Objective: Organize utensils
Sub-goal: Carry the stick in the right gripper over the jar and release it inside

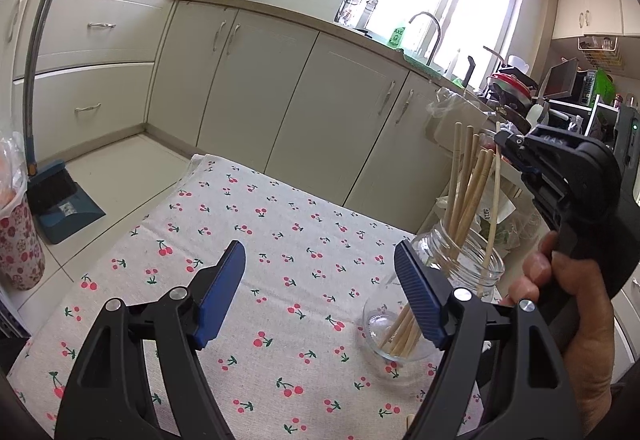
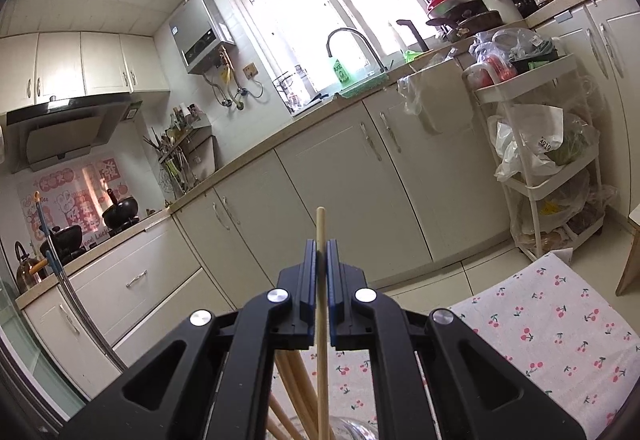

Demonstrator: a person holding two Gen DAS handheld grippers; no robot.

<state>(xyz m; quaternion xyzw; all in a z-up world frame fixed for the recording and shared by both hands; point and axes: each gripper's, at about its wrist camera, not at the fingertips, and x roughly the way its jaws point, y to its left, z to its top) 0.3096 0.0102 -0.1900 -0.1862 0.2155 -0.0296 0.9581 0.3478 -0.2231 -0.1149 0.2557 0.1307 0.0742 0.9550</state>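
The right gripper (image 2: 321, 260) pinches one chopstick (image 2: 321, 320) over the glass jar (image 1: 460, 272); the left gripper (image 1: 320, 280) gapes empty beside it

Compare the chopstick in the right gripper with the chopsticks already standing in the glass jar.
The held chopstick is pinched near its top by the shut right gripper; the jar's chopsticks are gripped by nothing and lean on the glass jar.
It stands apart, near the jar's right side; the others cluster together to its left.
It looks paler and thinner than they do.
All are plain wood with lower ends inside the jar.
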